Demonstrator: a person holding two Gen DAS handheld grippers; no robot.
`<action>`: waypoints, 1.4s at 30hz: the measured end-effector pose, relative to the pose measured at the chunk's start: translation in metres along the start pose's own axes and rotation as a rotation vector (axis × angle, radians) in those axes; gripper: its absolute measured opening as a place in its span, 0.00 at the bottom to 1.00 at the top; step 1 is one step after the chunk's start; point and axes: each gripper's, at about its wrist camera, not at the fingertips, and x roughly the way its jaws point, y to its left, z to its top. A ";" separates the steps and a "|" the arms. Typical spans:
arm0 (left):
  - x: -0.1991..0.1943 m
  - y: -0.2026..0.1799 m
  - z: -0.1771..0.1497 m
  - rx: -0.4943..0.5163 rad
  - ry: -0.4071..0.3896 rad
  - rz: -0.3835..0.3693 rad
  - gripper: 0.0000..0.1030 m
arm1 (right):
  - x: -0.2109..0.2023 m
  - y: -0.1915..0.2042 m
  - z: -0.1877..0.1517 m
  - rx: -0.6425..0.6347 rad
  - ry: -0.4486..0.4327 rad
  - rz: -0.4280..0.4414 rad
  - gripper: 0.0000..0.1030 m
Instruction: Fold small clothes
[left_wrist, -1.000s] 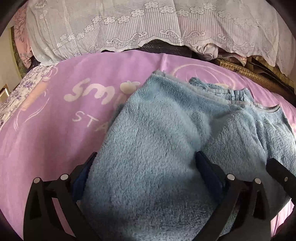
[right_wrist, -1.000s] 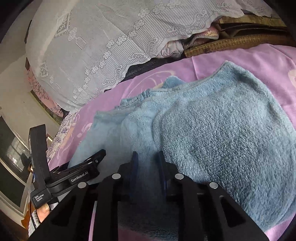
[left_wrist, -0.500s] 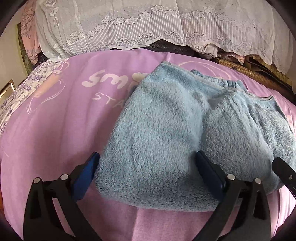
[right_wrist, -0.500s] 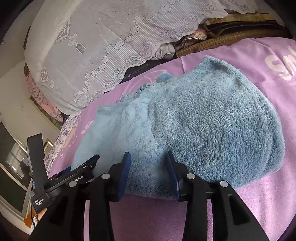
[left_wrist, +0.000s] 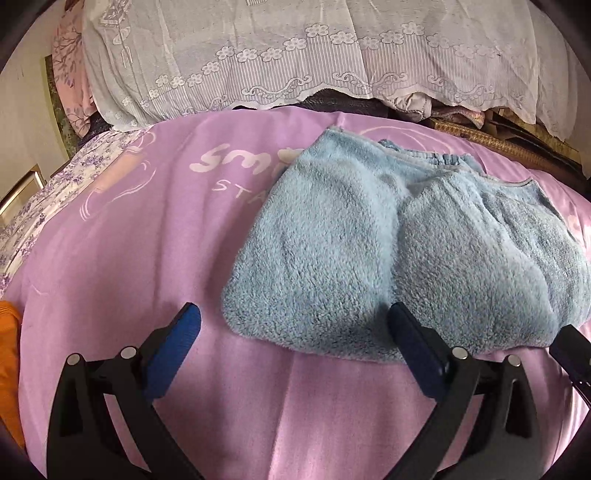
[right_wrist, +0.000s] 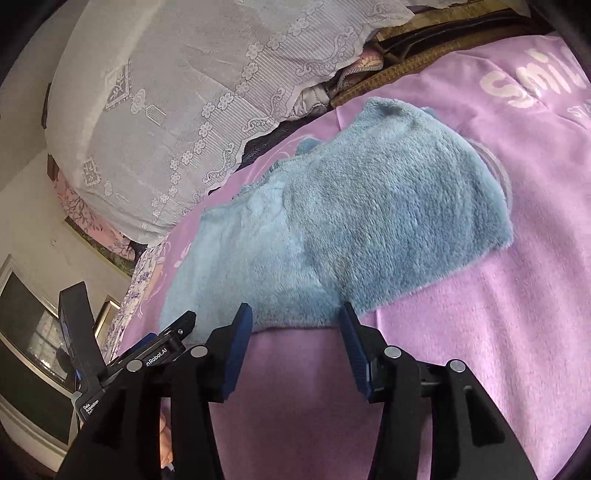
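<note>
A fluffy light-blue garment (left_wrist: 388, 243) lies folded on the pink bedspread (left_wrist: 155, 236), one half lapped over the other, with its waistband at the far side. It also shows in the right wrist view (right_wrist: 354, 236). My left gripper (left_wrist: 295, 328) is open and empty, just short of the garment's near edge. My right gripper (right_wrist: 295, 321) is open and empty, its blue pads (right_wrist: 240, 339) at the garment's near edge. The left gripper's body (right_wrist: 147, 358) shows at the lower left of the right wrist view.
A white lace cover (left_wrist: 295, 55) drapes over piled bedding at the far side. A woven mat edge (left_wrist: 498, 142) lies at the far right. An orange item (left_wrist: 9, 354) sits at the left edge. White lettering (left_wrist: 236, 162) marks the bedspread.
My right gripper opened and let go of the garment. Both grippers pulled back toward me, and the folded garment now lies free on the bedspread.
</note>
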 end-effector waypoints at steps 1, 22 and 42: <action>-0.001 0.000 -0.001 0.003 -0.001 0.003 0.96 | -0.002 -0.002 -0.002 0.011 0.002 -0.003 0.50; -0.026 -0.048 0.026 0.065 -0.087 0.029 0.96 | -0.007 -0.049 0.016 0.249 -0.032 0.069 0.53; 0.022 -0.077 0.034 0.035 0.026 0.001 0.96 | -0.007 -0.088 0.036 0.578 -0.117 0.142 0.53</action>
